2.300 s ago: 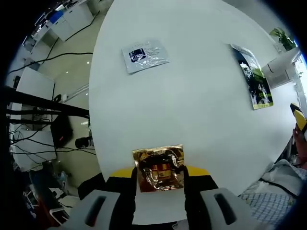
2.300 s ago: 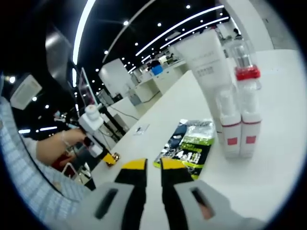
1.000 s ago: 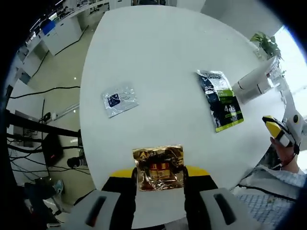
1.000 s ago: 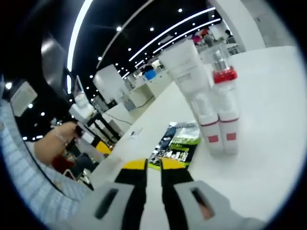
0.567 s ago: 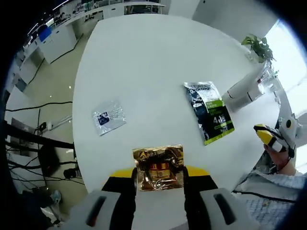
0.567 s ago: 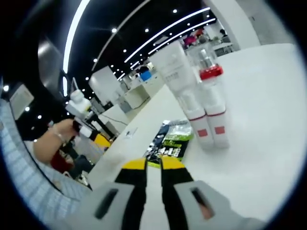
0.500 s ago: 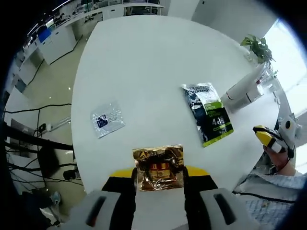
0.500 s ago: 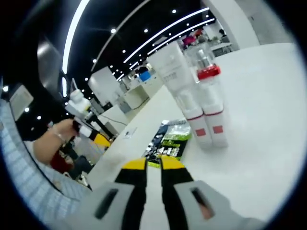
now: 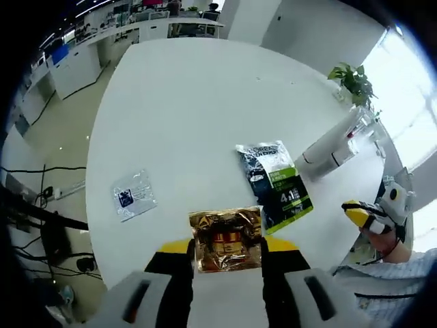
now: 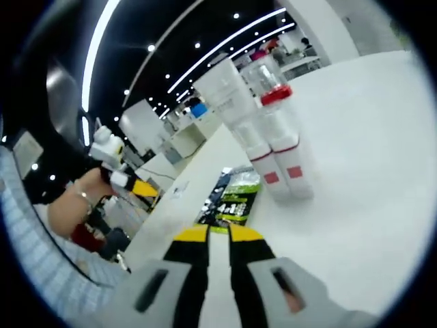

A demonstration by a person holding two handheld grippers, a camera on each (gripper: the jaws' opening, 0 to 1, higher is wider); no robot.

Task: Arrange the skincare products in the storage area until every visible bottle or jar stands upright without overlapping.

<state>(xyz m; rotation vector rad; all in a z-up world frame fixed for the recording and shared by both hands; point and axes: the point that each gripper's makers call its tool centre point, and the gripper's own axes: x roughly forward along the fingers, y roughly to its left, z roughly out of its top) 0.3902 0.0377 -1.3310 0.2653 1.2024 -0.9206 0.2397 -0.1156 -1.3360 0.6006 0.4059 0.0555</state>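
A gold foil sachet is held above a round white table while skincare bottles stand grouped at the far side.

In the left gripper view, the left gripper [image 9: 227, 247] is seen clamped on a gold foil sachet [image 9: 226, 240], held high over the white table [image 9: 191, 102]. On the table a black-and-green sachet [image 9: 274, 184] lies flat, with a small clear sachet [image 9: 132, 195] well apart from it near the table's edge. Beside the black-and-green sachet a white tube [image 9: 326, 145] and small bottles are grouped together. The right gripper [image 9: 362, 214] is seen at the right edge, held in a hand [image 9: 386, 240]. In the right gripper view, the right gripper [image 10: 218, 236] is seen with jaws nearly together and nothing between them, low over the table. Ahead, two small white bottles [image 10: 280, 164] with red labels stand upright, touching side by side, with the white tube [image 10: 224, 89] and a clear red-collared bottle [image 10: 268, 78] just behind. The black-and-green sachet [image 10: 229, 199] lies near them.
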